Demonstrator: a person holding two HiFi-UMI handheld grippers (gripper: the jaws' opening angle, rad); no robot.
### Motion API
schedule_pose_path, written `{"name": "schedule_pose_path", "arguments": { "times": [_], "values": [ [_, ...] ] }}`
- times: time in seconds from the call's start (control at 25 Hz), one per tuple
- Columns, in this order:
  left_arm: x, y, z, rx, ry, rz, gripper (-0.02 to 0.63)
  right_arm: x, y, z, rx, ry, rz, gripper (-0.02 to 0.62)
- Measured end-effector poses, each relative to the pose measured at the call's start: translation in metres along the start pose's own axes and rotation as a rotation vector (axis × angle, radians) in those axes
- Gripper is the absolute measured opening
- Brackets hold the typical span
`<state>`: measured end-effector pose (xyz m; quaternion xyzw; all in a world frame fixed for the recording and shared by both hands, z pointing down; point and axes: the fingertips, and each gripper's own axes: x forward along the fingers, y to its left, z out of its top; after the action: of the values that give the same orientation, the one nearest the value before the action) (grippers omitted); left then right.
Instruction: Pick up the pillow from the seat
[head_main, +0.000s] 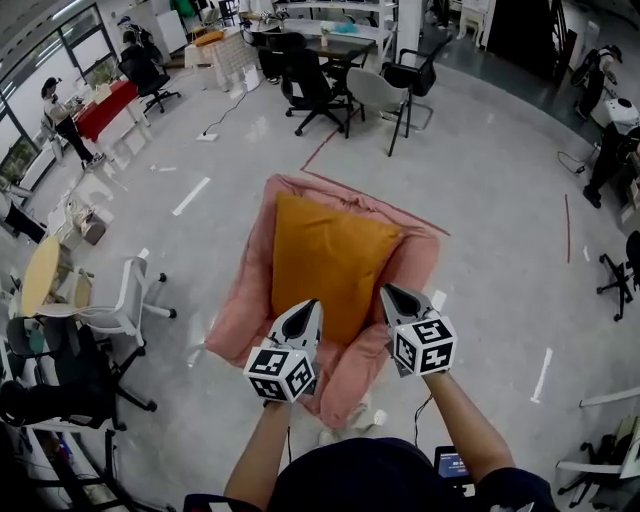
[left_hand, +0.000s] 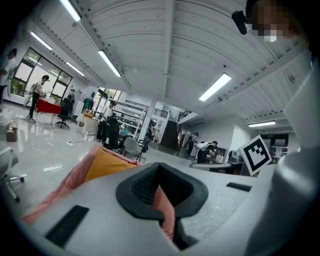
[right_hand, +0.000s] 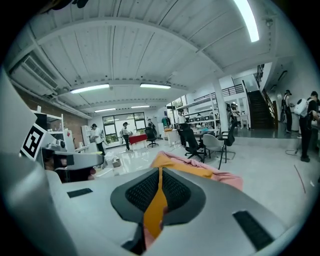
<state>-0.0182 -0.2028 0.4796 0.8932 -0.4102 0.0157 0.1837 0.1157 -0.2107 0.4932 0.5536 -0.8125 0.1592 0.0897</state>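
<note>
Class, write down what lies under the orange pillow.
The orange pillow lies on a pink seat, whose padded edge shows on all sides of it. The seat's middle is covered, so anything else beneath the pillow cannot be seen.

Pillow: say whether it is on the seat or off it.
On the seat: the orange pillow lies flat inside the pink seat, its padding framing the top and both sides.

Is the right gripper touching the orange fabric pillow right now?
Cannot tell. In the right gripper view the orange fabric pillow shows through the right gripper's shut jaws, pinched or just behind.
</note>
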Motion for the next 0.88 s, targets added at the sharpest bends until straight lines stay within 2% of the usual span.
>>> {"name": "schedule_pose_path", "arguments": {
  "times": [0.56,0.88],
  "values": [
    [0.055,0.010,-0.006,-0.007,0.037,0.113,0.002,0.045,-0.058,-0.019,0.018,0.112,0.097,0.020],
    [0.060,0.032,-0.014,-0.033,0.041,0.167,0.003,0.060,-0.075,-0.039,0.035,0.168,0.104,0.028]
  ]
}}
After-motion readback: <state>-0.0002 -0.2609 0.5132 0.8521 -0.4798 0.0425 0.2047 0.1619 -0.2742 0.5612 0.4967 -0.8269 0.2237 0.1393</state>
